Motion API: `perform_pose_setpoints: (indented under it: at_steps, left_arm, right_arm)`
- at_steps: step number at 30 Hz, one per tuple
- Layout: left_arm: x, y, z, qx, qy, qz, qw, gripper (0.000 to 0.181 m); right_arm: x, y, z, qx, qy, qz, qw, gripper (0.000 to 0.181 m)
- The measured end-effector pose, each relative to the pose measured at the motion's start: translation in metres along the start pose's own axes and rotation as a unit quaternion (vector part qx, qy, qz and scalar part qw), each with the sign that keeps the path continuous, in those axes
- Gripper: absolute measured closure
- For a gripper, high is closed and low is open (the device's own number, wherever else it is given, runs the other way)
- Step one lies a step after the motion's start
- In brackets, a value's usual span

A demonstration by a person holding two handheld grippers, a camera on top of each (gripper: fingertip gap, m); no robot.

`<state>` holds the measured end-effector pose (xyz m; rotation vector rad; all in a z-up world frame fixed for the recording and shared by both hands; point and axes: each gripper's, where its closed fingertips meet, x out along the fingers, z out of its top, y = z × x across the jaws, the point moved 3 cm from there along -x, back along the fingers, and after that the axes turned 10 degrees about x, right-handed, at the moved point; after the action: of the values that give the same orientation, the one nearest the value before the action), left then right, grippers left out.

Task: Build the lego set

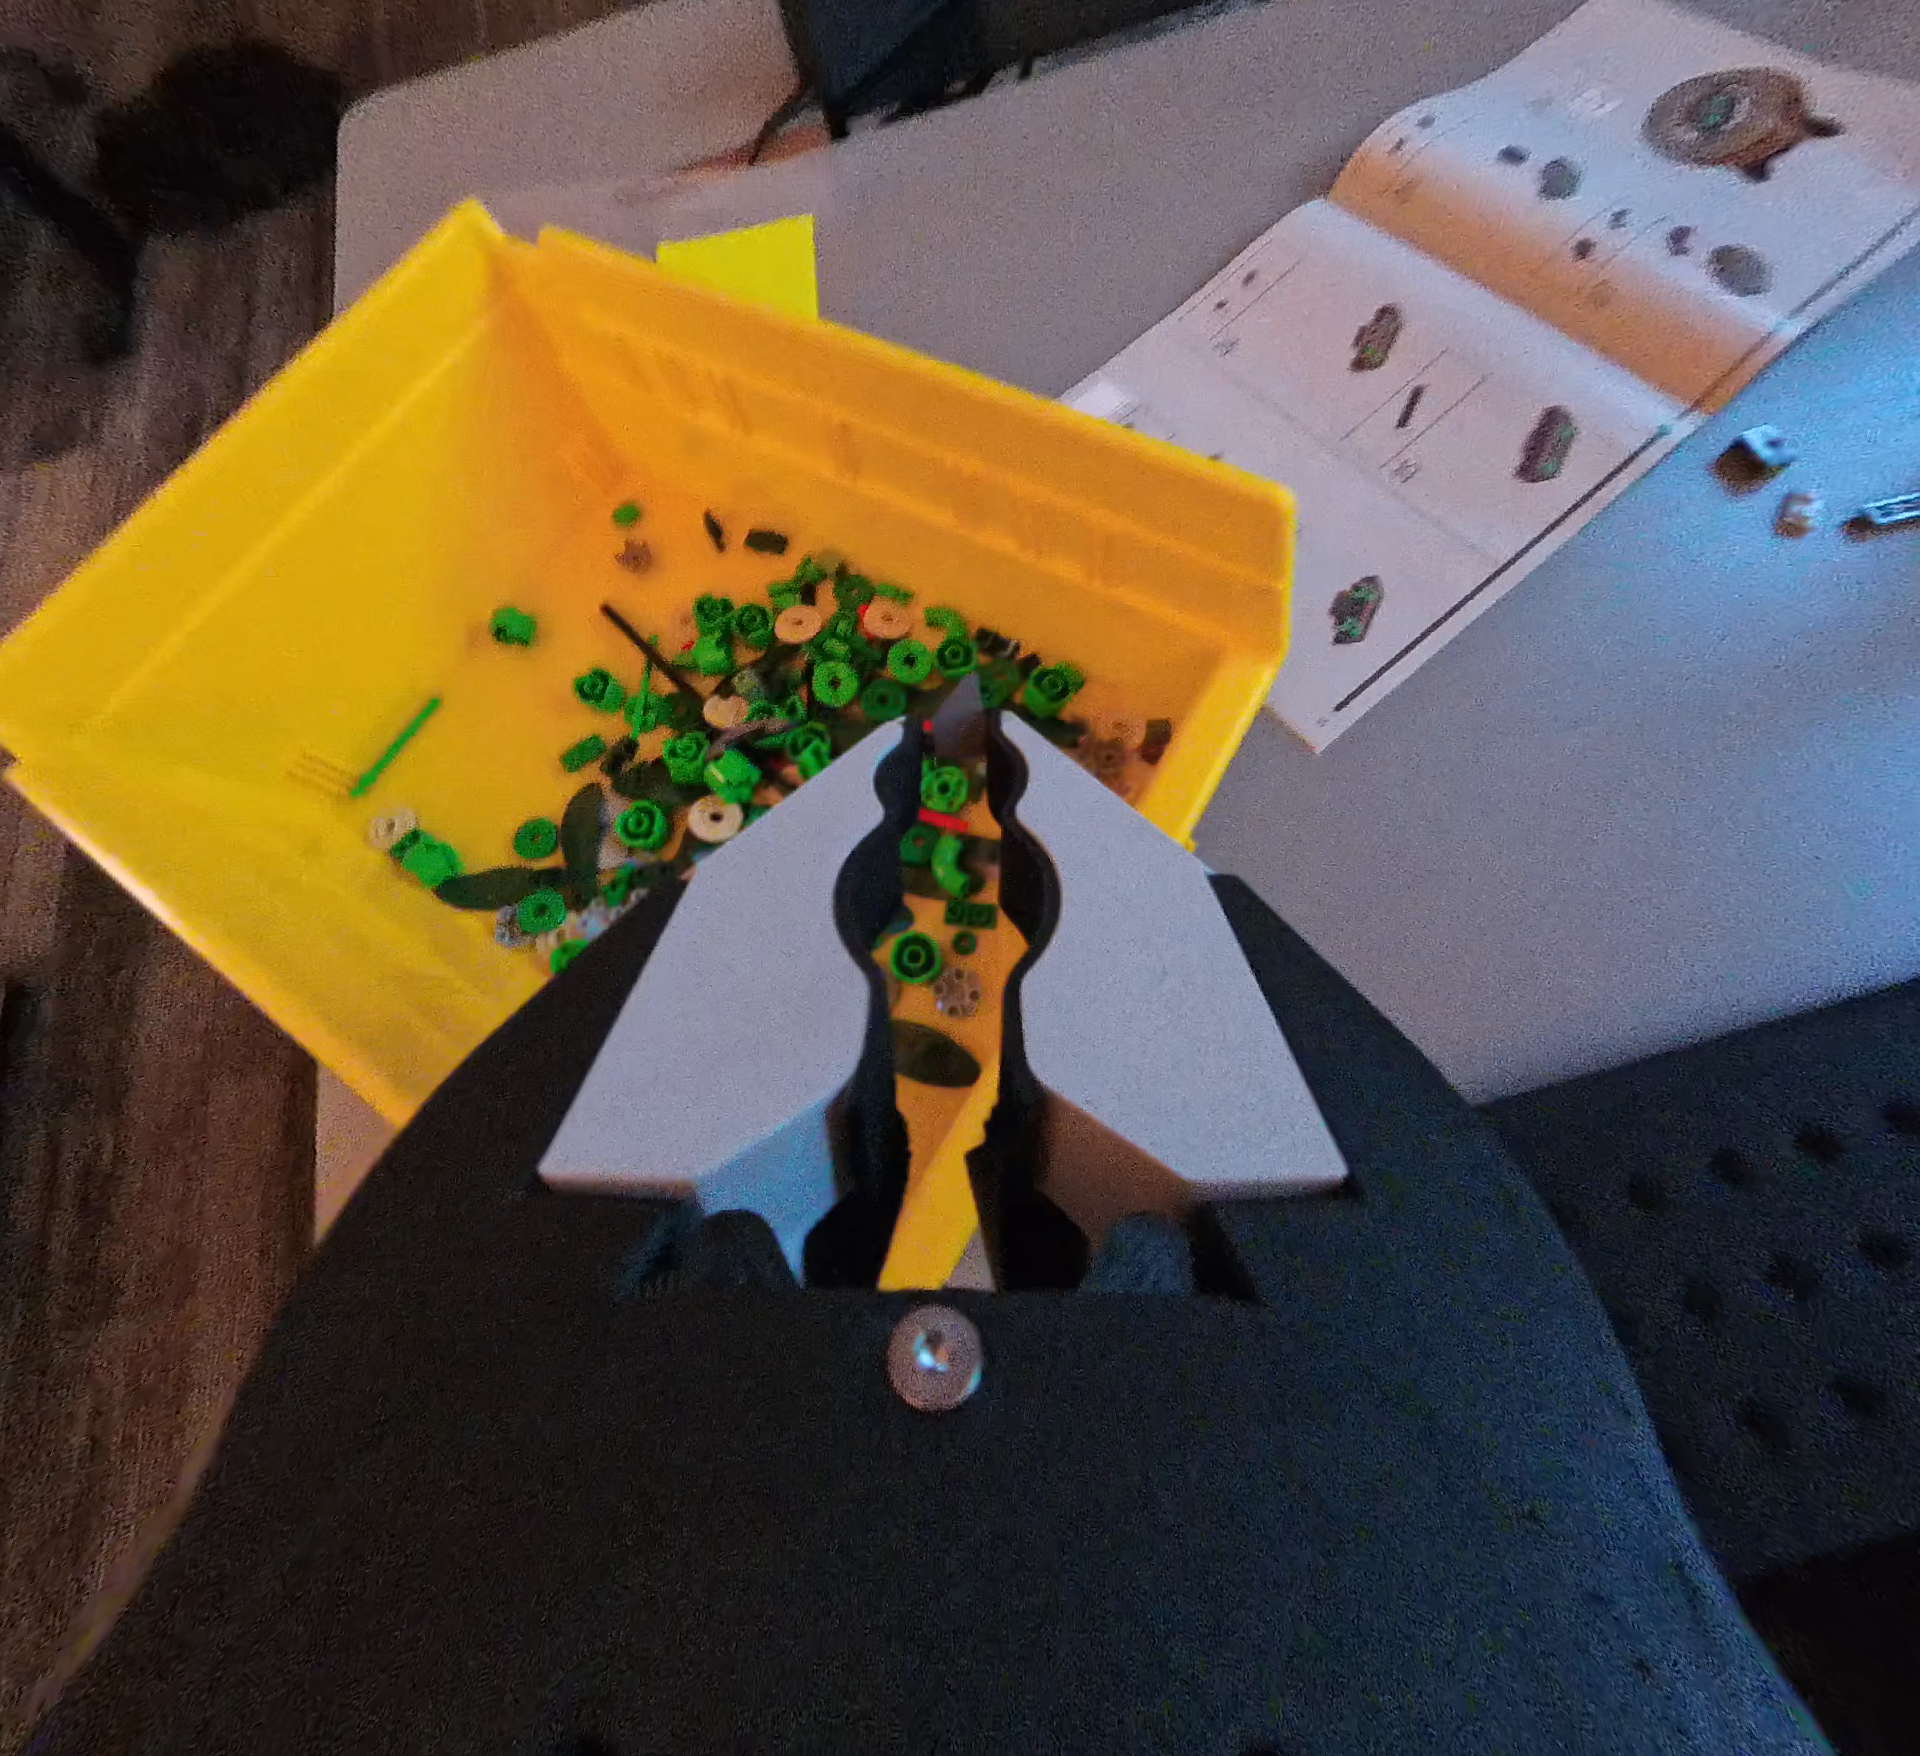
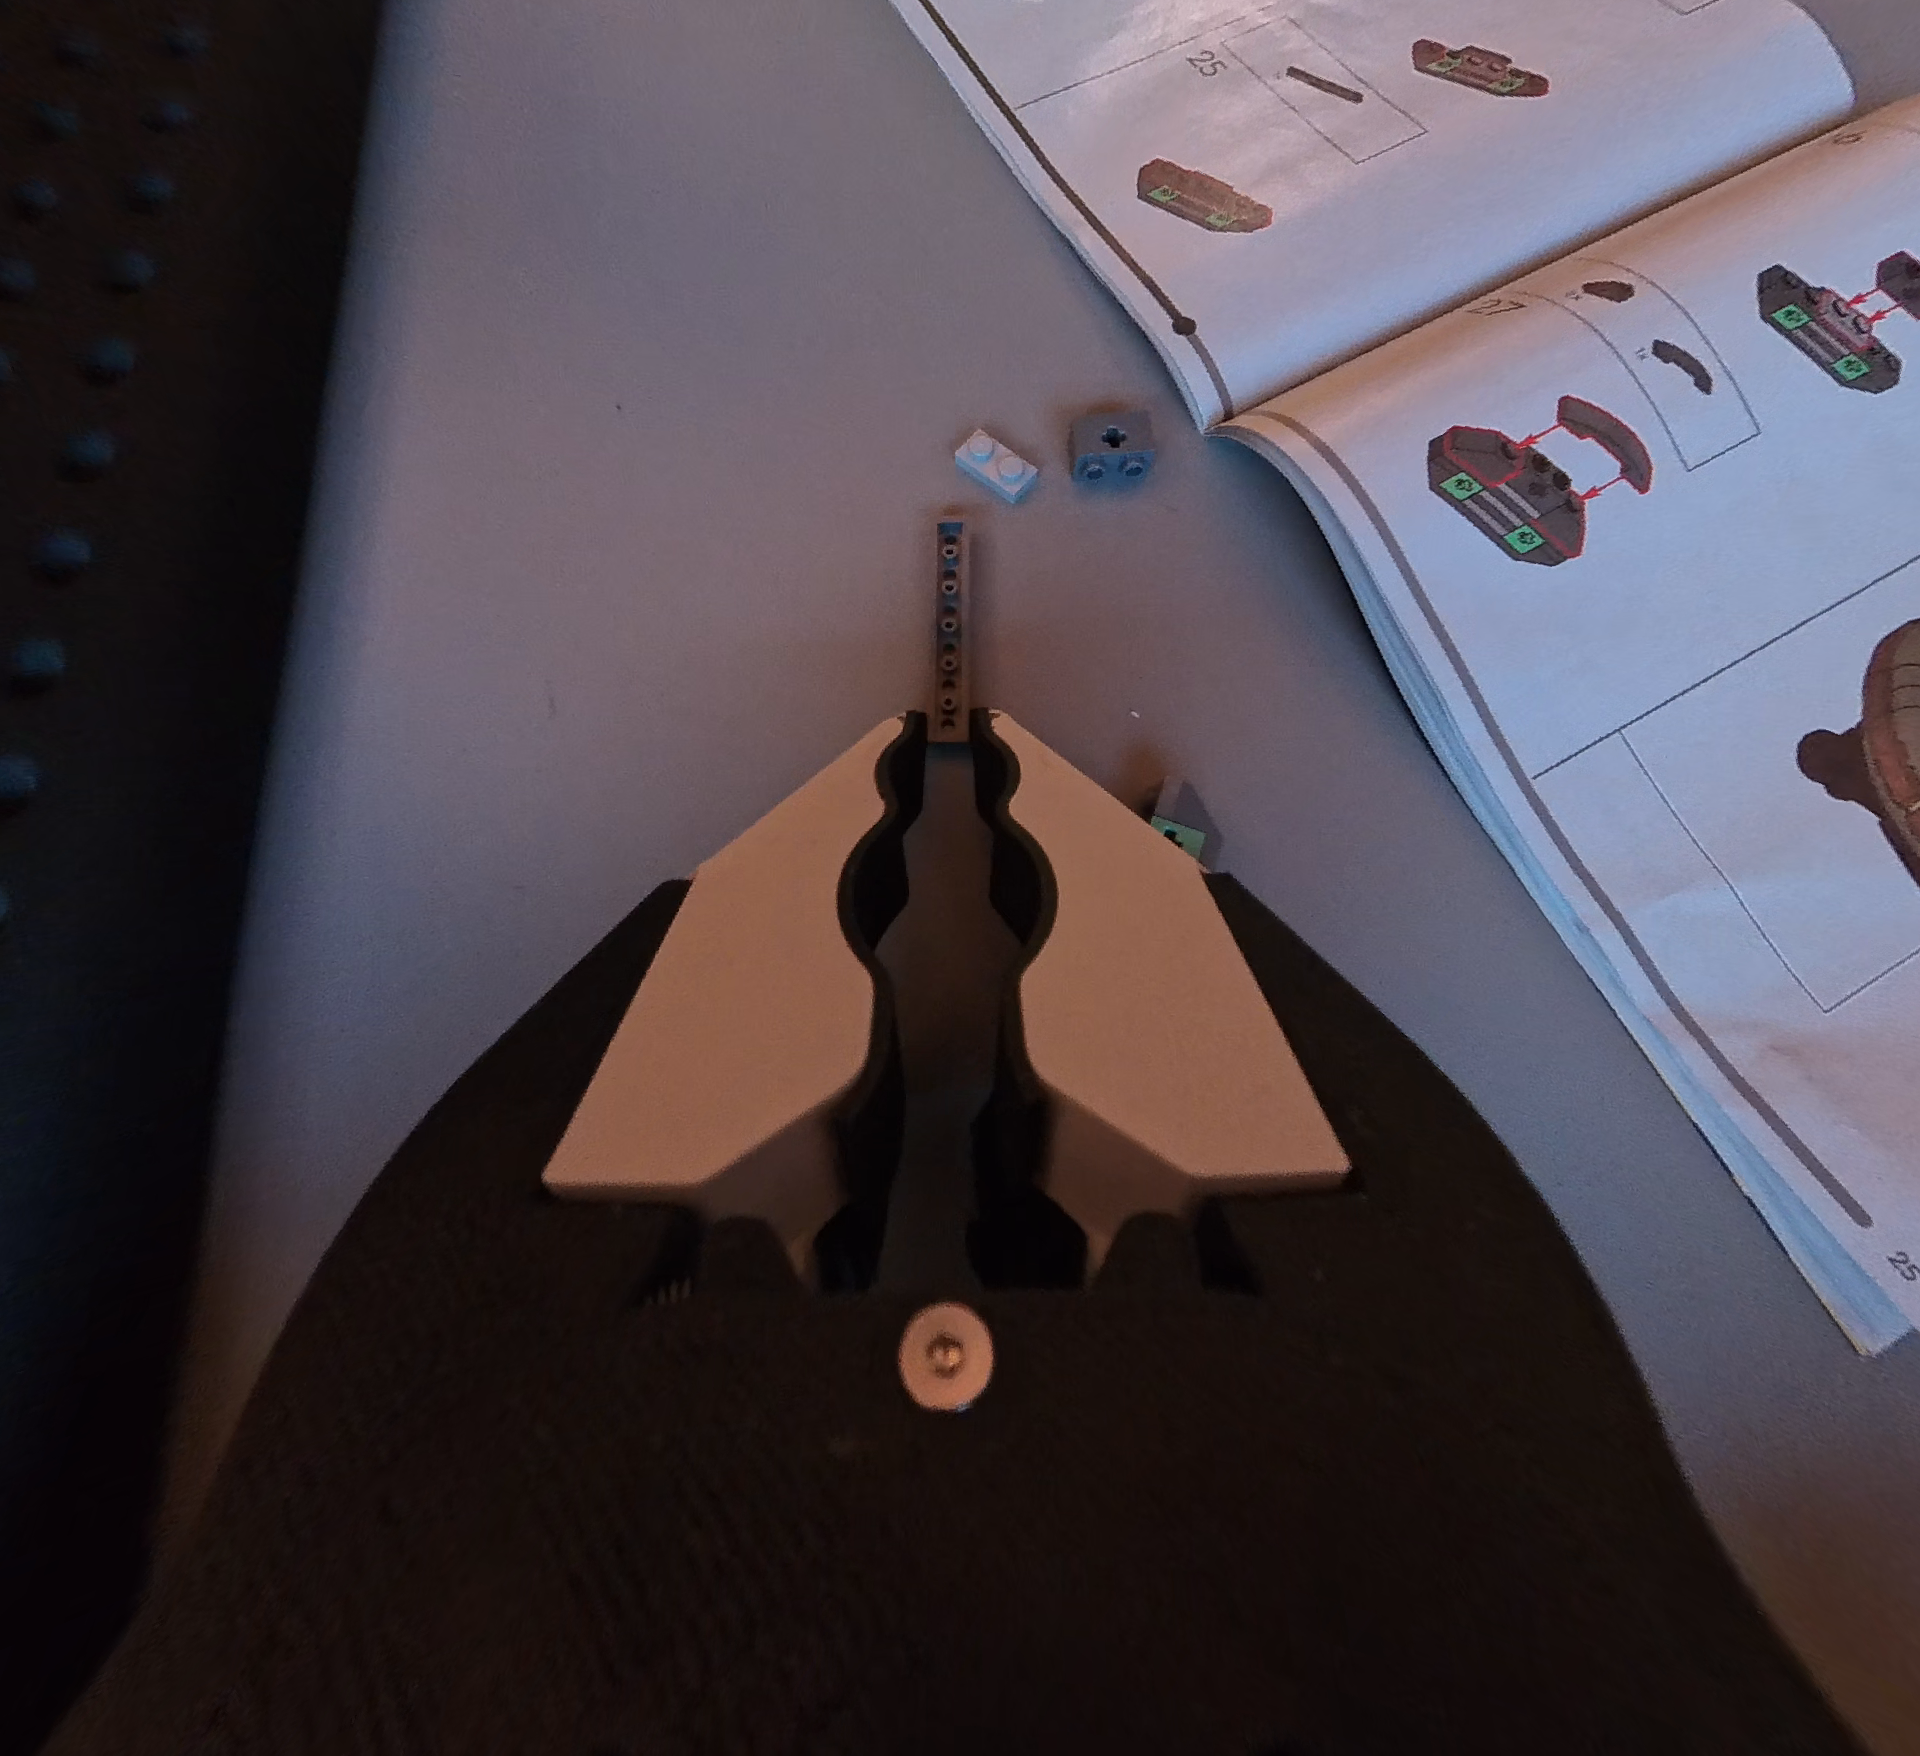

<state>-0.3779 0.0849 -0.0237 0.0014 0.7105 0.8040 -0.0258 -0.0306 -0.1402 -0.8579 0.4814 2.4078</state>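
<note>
The left gripper (image 1: 961,719) hovers above a yellow plastic bin (image 1: 343,501) that overhangs the near left corner of the grey table (image 1: 1558,771), its jaws nearly closed with a narrow gap and, as far as the blurred view allows, nothing between them. Inside the bin, a heap of small green, tan and dark lego pieces (image 1: 790,730) crowds the floor toward the right wall, leaving the left half of the floor mostly bare apart from a thin green rod (image 1: 395,747). An open instruction booklet (image 1: 1507,335) lies beyond the bin's right rim, with a strip of bare table between them.

The right gripper (image 2: 948,730) points forward, tilted down over the table, its jaws clenched on the near end of a long, narrow grey lego beam with a row of holes (image 2: 950,620), which juts straight ahead of the tips. Just past the beam's far end sit a small white two-stud plate (image 2: 997,464) and a grey square brick with a cross-shaped hole (image 2: 1113,449), side by side but apart. The booklet's edge runs close on the right; a small grey piece with a green patch (image 2: 1179,818) rests beside the right fingertip. Open table stretches left to a dark studded mat (image 2: 114,459).
</note>
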Motion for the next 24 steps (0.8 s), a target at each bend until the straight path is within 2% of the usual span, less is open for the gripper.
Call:
perform_pose_setpoints:
  at_steps: [1,3,4,7,9,11,12,14,16,18,20,24]
  left_arm:
    - [0.006,0.005,-0.007,-0.012,0.021,0.008,1.000,0.170]
    - [0.017,0.013,-0.016,-0.028,0.045,0.029,0.998,0.145]
    - [0.021,0.014,-0.017,-0.033,0.045,0.032,0.998,0.140]
    - [0.025,0.000,0.006,-0.058,-0.022,0.015,0.998,0.136]
    - [0.022,-0.034,0.040,-0.053,-0.090,-0.034,0.994,0.139]
    - [0.027,-0.091,0.076,-0.015,-0.152,-0.111,0.982,0.147]
    - [0.036,-0.125,0.086,0.016,-0.152,-0.154,0.976,0.147]
    - [0.068,-0.188,0.087,0.096,-0.096,-0.225,0.965,0.144]
    - [0.105,-0.226,0.077,0.176,-0.039,-0.239,0.954,0.143]
    - [0.134,-0.245,0.073,0.224,-0.017,-0.247,0.942,0.136]
    - [0.148,-0.259,0.074,0.224,-0.006,-0.272,0.936,0.133]
    - [0.158,-0.265,0.075,0.220,0.002,-0.273,0.937,0.147]
  right_arm:
    - [0.000,0.000,0.000,-0.001,0.000,-0.001,1.000,0.173]
    - [0.000,0.000,0.000,-0.002,0.000,-0.002,1.000,0.173]
    - [0.000,0.000,0.000,-0.001,-0.001,-0.002,1.000,0.173]
    - [0.000,0.000,0.000,0.000,-0.001,-0.002,1.000,0.174]
    - [0.000,0.000,0.000,-0.001,-0.001,-0.002,1.000,0.174]
    - [0.000,0.000,0.000,-0.002,0.000,-0.001,1.000,0.173]
    - [0.000,0.000,0.000,-0.003,0.001,-0.002,1.000,0.174]
    - [0.000,0.000,0.000,-0.004,0.001,-0.004,1.000,0.174]
    - [0.000,0.001,0.000,-0.005,0.001,-0.005,1.000,0.173]
    - [0.000,0.001,0.000,-0.004,0.001,-0.005,1.000,0.173]
    - [-0.001,0.001,-0.001,-0.004,0.001,-0.004,1.000,0.173]
    - [-0.001,0.001,0.000,-0.011,0.006,-0.007,1.000,0.173]
